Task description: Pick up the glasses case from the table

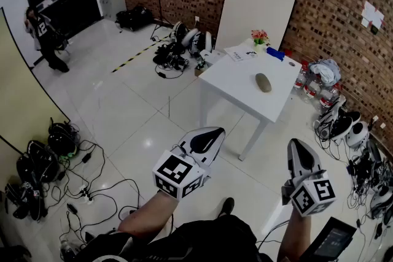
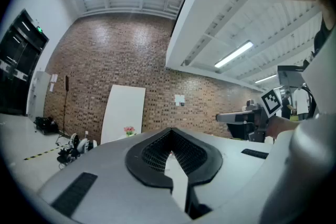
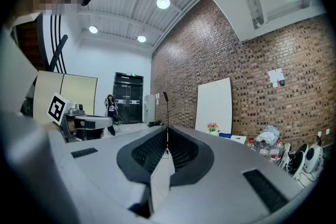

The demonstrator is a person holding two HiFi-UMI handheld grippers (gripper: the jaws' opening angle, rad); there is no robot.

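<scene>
Closing the distance to the white table [image 1: 236, 80] is judged the first need, since the glasses case [image 1: 263, 82] lies near the tabletop's middle, well apart from both tools. The left gripper [image 1: 207, 139] and the right gripper [image 1: 299, 153] are held level, jaws pressed together on nothing. One pair should be spread before it is brought astride the case's narrow width.

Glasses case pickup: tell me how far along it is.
Done: nothing yet. The glasses case lies untouched on the white table, well out of reach ahead. In hand: the left tool and right tool are held level, both shut and empty, pointing roughly towards the table. Left: approach, open a tool, grip the case and lift it.
</scene>
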